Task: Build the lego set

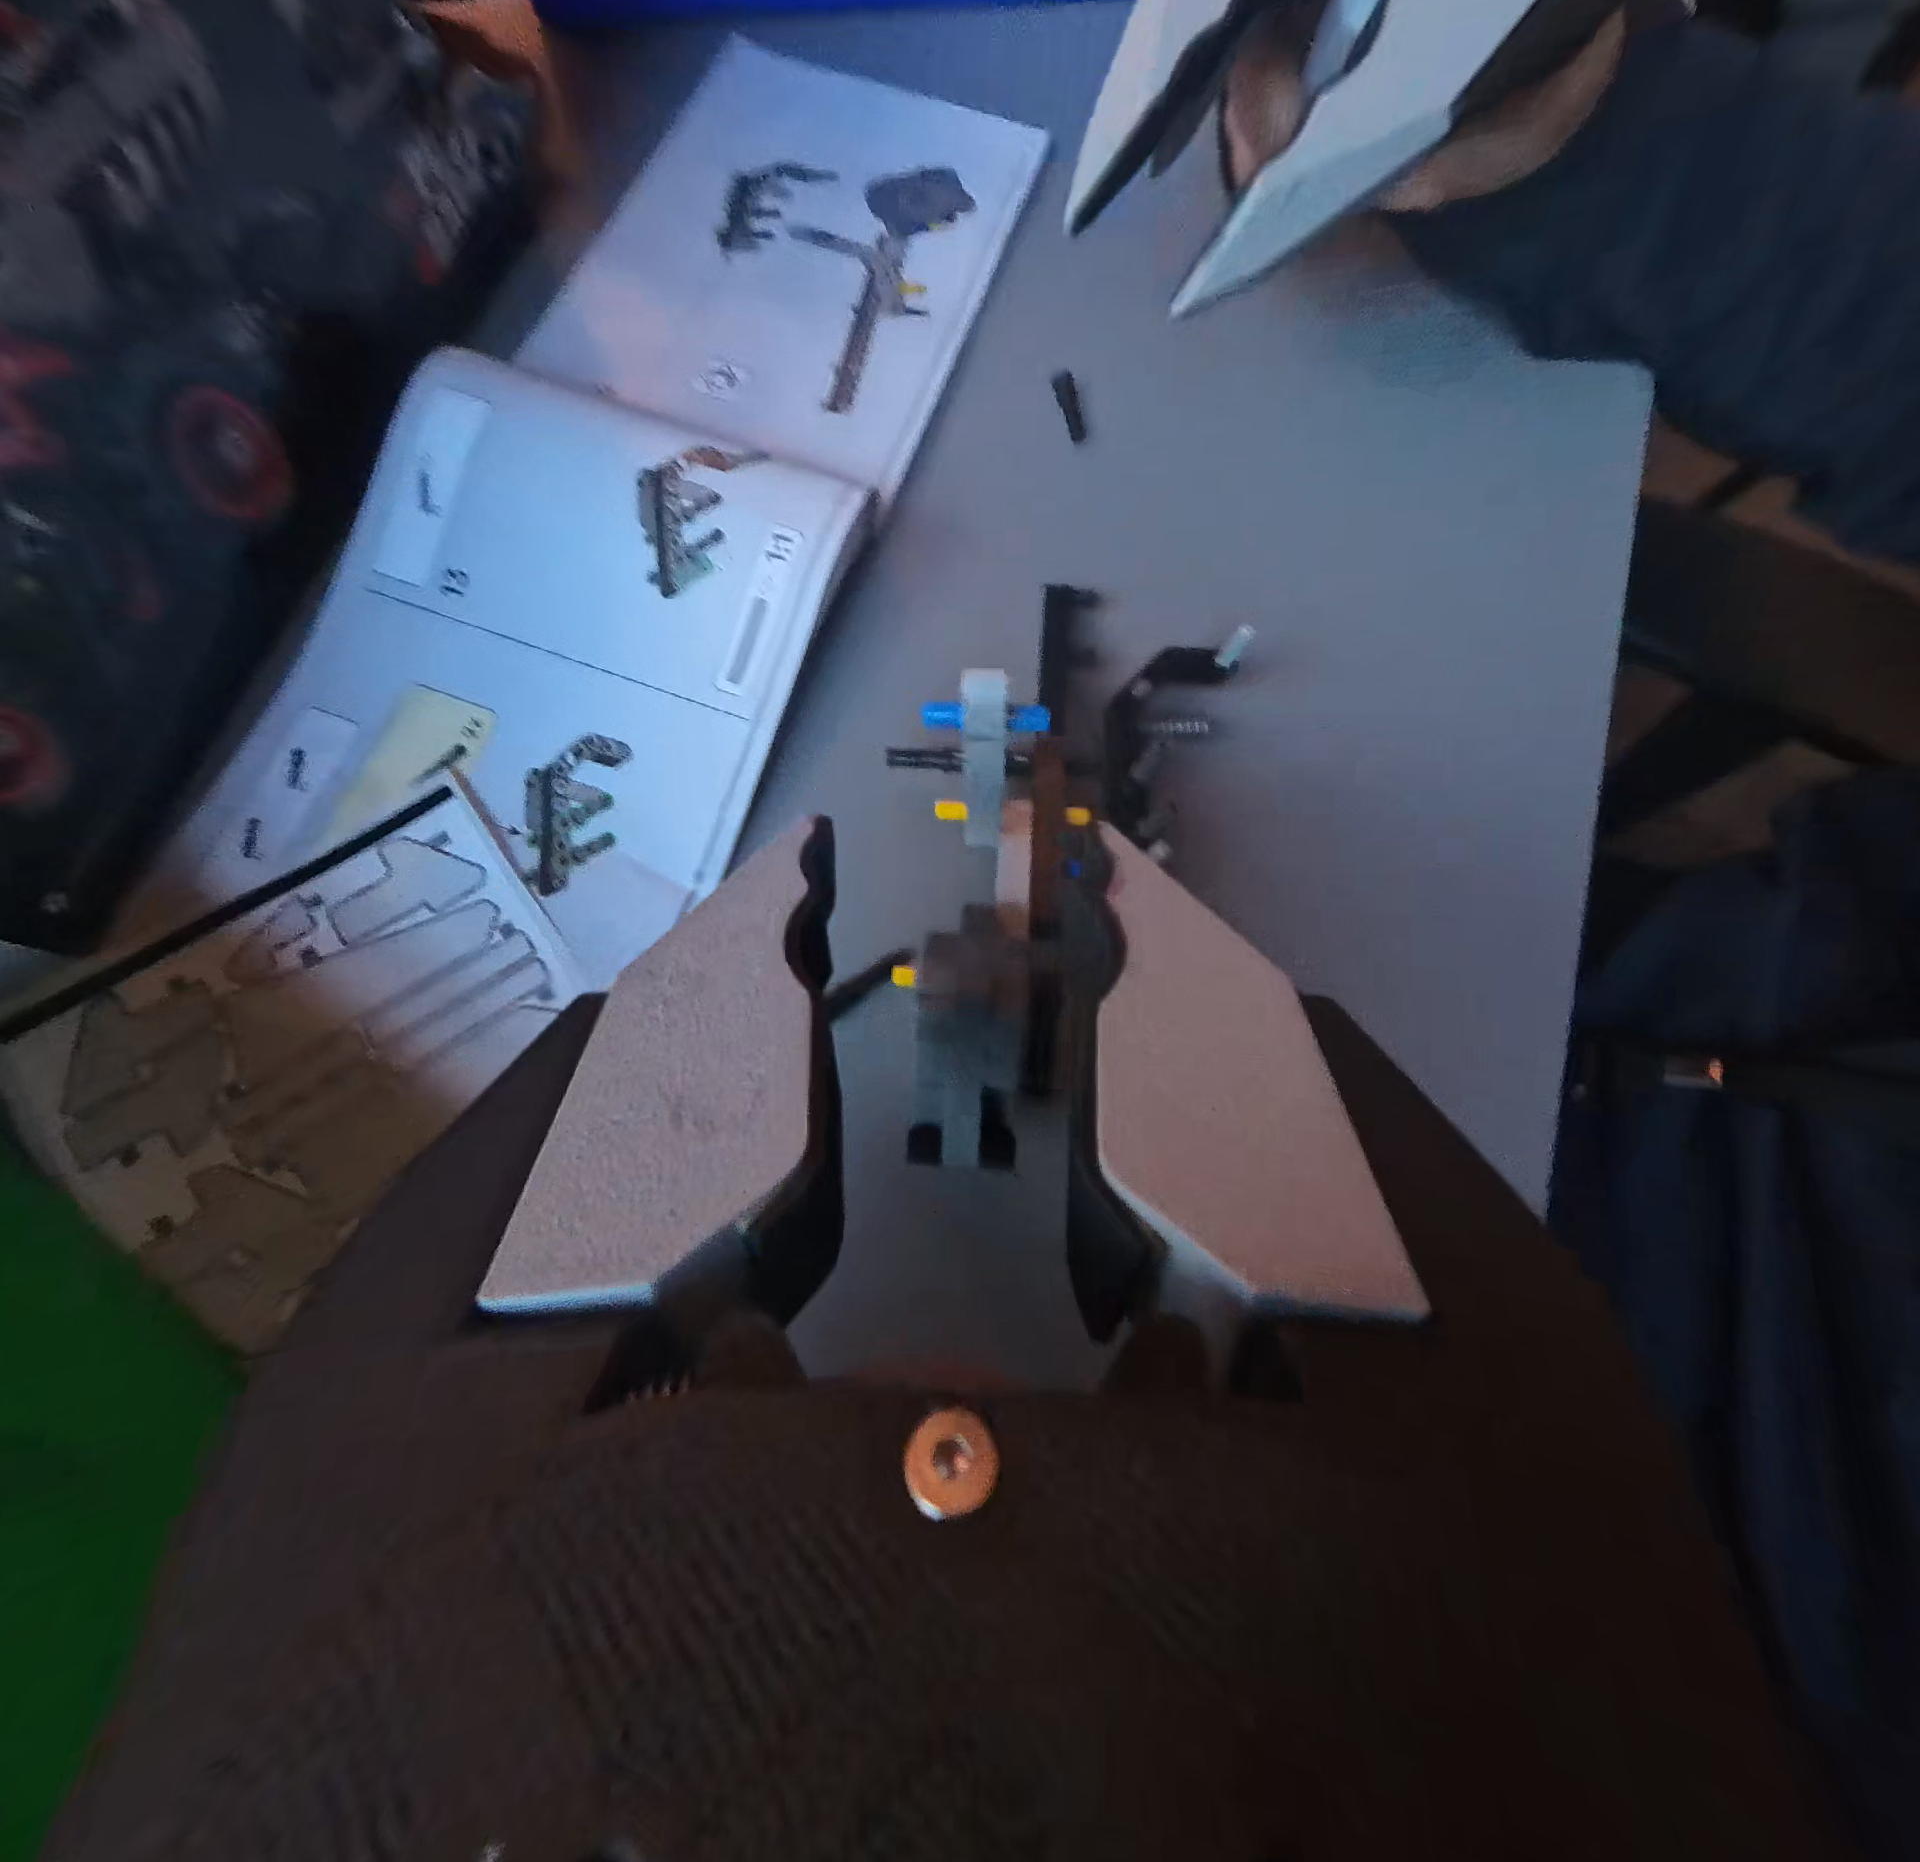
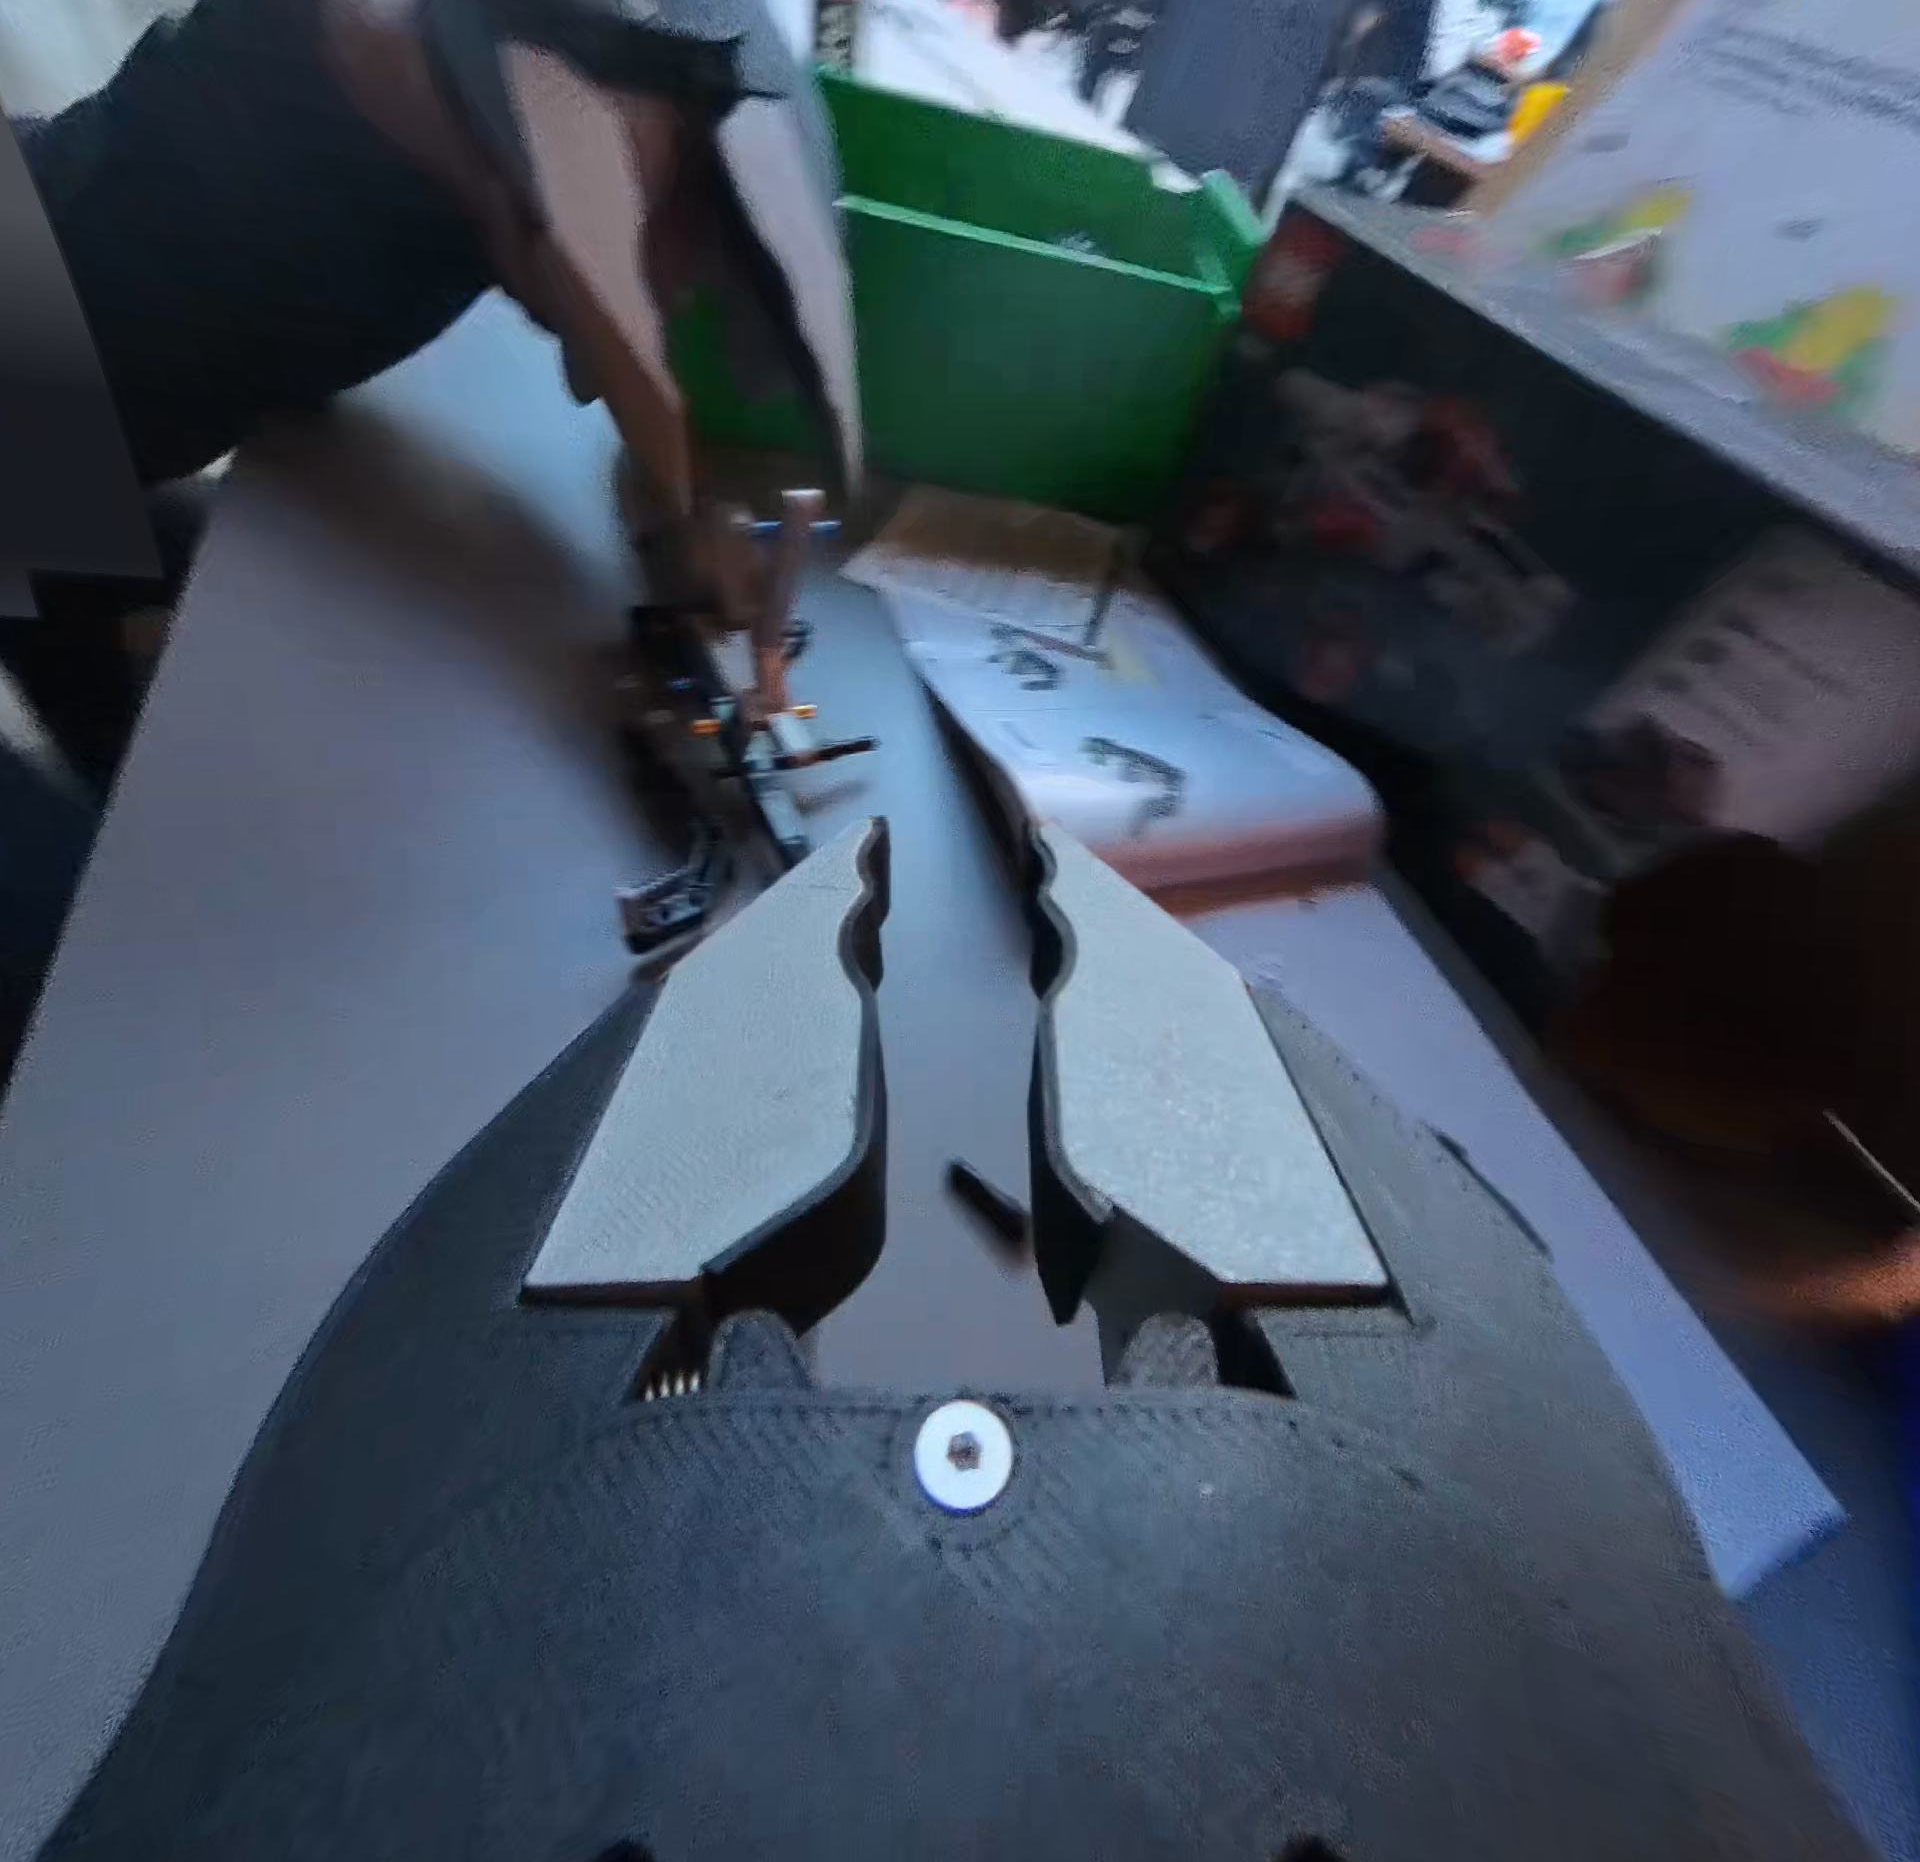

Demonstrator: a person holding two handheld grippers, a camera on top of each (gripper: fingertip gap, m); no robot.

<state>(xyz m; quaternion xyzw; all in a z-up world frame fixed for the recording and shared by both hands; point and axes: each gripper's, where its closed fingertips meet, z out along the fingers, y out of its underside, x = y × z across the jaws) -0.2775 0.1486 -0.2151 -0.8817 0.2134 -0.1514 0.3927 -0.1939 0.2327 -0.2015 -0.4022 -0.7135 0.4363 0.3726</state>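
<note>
Mid-build, pin-fetch step by the look of it. The left gripper (image 1: 961, 877) holds the half-built lego assembly (image 1: 1003, 877) between its fingers; whether the pads actually bite on it I cannot tell, the frame is blurred and the fingers stand well spread around it. The assembly's long axis runs straight ahead along the left tool's fingers, far end pointing away from the tool, with blue, yellow and black pins sticking out crosswise to either side. In the right wrist view the same assembly stands tilted up off the table, near end low.

The right gripper (image 2: 961, 856) is spread, nothing between its tips. A small black pin (image 2: 987, 1199) lies on the grey table (image 2: 312, 773) below and behind its tips, close to the right-hand finger base. Same pin in the left wrist view (image 1: 1070, 406), well ahead of the left tool, loose and lying slightly off the assembly's axis.

More loose black parts (image 1: 1143, 742) sit just right of the assembly. The open instruction booklet (image 1: 582, 586) lies ahead-left of the left tool.

Next move, my guess: the right tool needs to back up or dip so its tips straddle the pin, then close across its short width. Small round part, may roll or skid. The left tool should steady the assembly for insertion.
</note>
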